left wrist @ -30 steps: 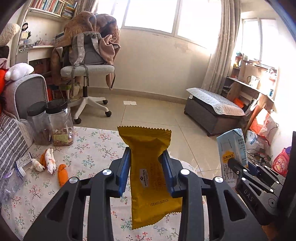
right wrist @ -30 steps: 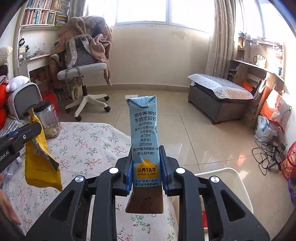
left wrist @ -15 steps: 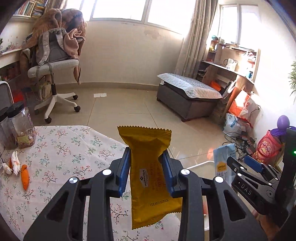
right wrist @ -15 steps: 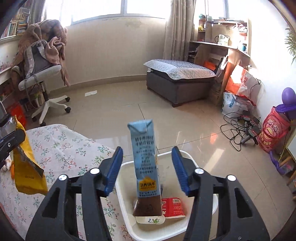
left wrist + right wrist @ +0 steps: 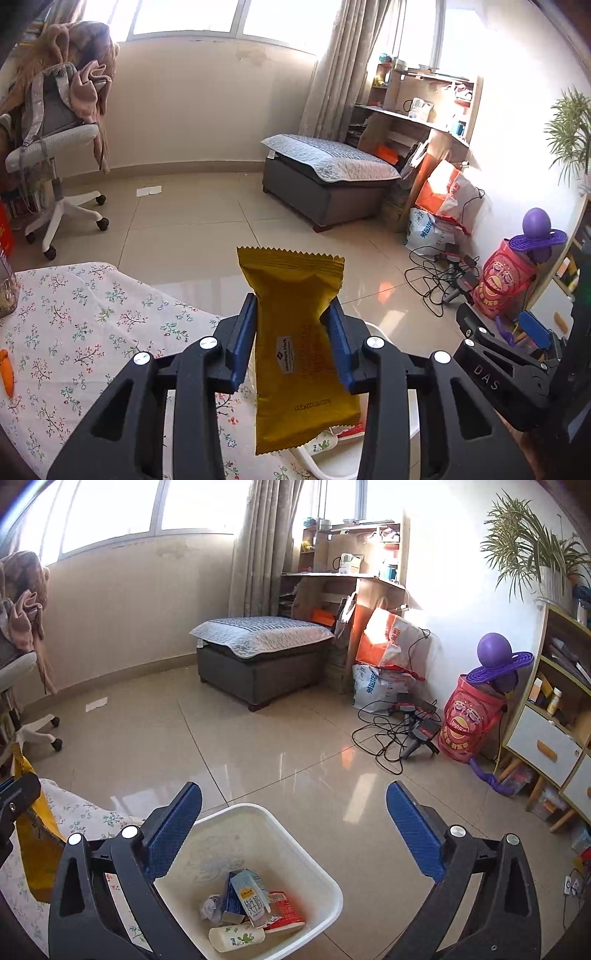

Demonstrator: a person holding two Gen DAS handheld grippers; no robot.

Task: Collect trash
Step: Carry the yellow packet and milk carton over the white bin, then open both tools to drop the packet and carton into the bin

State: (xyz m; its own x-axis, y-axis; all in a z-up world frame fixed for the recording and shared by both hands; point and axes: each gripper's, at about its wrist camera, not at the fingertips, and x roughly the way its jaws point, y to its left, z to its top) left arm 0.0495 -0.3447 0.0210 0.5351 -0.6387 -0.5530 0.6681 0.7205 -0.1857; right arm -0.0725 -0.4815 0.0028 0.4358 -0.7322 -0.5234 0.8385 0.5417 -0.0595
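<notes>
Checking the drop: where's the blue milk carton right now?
In the right wrist view the blue milk carton lies inside the white bin on the floor, below the open right gripper, beside a red packet and a small white bottle.

Bin (image 5: pixel 258 814) sits on floor just right of table (image 5: pixel 85 814), below right gripper (image 5: pixel 293 825). In bin: carton (image 5: pixel 249 895) atop packet (image 5: pixel 286 910), bottle (image 5: pixel 236 937) in front, paper wad (image 5: pixel 209 907) to left. Wrapper (image 5: pixel 295 350) sits btwn left gripper's (image 5: pixel 291 345) jaws, over table edge. Ottoman (image 5: pixel 258 653) behind, w/ shelf unit (image 5: pixel 347 572) to its right.
</notes>
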